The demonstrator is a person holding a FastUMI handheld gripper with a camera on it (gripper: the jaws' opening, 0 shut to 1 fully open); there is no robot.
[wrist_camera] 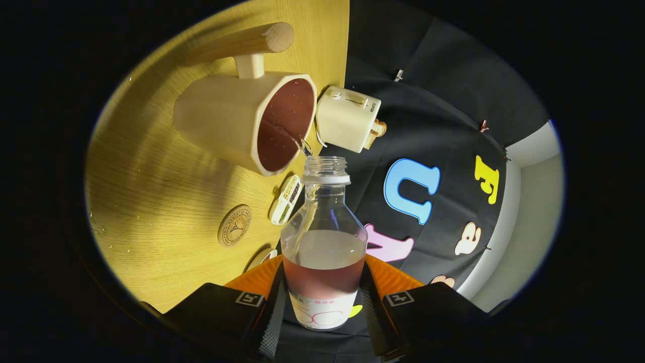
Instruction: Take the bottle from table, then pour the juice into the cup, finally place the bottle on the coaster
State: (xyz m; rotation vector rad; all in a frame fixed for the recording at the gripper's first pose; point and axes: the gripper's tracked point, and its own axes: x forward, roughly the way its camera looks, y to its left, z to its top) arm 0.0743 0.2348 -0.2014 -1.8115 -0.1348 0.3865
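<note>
The hand-held gripper (322, 302) grips the bottle (323, 247) by its lower body, one finger pressed on each side of the labelled part, so the bottle stands out straight ahead between the fingers. The bottle is clear, uncapped, and holds reddish juice in its lower part, the liquid surface lying across the body just ahead of the fingertips; above it the glass is empty up to the neck.

The whole view is rolled, so the bench (151, 201) runs along the left of the fingers like a wall. Beyond the bottle's mouth, and a little to the left, is the cup (242, 121), a pale faceted mug with a wooden handle; its opening faces the bottle and it is filled with dark red juice. The bottle's mouth is just beside the cup's rim, and a thin clear trickle shows between the two.

The coaster (234, 225), a round wooden disc with a stamped mark, lies on the bench to the left of the bottle's shoulder, apart from it and nearer the fingers than the cup. Between coaster and bottle lies a small white box (286, 199) of several compartments. Just past the cup stands a cream toaster (347, 118) with toast in it.
</note>
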